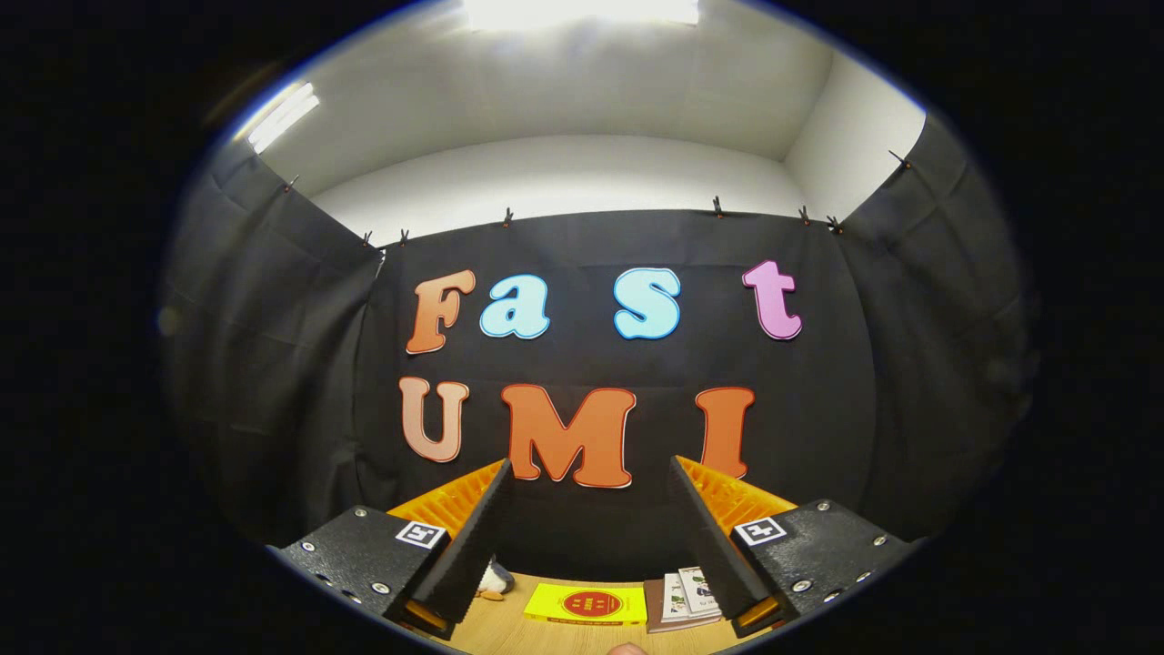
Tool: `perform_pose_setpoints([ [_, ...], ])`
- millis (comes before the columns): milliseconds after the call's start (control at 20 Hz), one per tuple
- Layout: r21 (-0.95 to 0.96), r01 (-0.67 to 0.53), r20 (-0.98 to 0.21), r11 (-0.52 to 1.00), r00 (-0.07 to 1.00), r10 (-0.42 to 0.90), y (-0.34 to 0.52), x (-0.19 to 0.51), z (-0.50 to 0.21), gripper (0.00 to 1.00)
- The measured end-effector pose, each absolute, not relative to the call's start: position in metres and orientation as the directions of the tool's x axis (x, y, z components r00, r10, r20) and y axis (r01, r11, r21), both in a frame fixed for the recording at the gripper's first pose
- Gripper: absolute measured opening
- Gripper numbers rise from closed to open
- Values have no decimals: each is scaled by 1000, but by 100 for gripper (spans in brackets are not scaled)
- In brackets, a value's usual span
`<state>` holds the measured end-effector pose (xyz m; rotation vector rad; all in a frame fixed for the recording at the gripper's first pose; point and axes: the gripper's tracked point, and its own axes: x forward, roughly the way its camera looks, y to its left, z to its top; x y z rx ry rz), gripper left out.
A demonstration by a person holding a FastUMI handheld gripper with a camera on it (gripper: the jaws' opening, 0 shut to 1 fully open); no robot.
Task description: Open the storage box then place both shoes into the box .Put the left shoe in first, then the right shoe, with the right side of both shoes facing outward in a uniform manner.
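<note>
1. Shoe, perhaps: white shape with tan edge point(492, 582) on wooden table point(509, 629), half hidden behind left finger; too little visible to be sure.
2. Gripper point(589, 468) raised toward black cloth wall, fingers spread wide, gripping nothing.
3. Yellow flat packet point(587, 604) lying on table between fingers.
4. Stack of booklets point(684, 596) just beside packet, partly behind right finger.

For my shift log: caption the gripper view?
Open gripper raised toward booth wall; yellow booklet on wooden table below.
</note>
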<state>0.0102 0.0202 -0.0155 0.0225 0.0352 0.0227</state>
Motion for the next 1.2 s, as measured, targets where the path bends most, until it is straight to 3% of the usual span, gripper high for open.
perform_pose_setpoints([
  [550, 120, -61, -151, 991, 985, 79, 39, 12, -73, 99],
  [950, 302, -164, -331, 939, 906, 265, 97, 1, -160, 98],
  [1200, 422, -228, -436, 877, 797, 417, 152, -21, -213, 97],
])
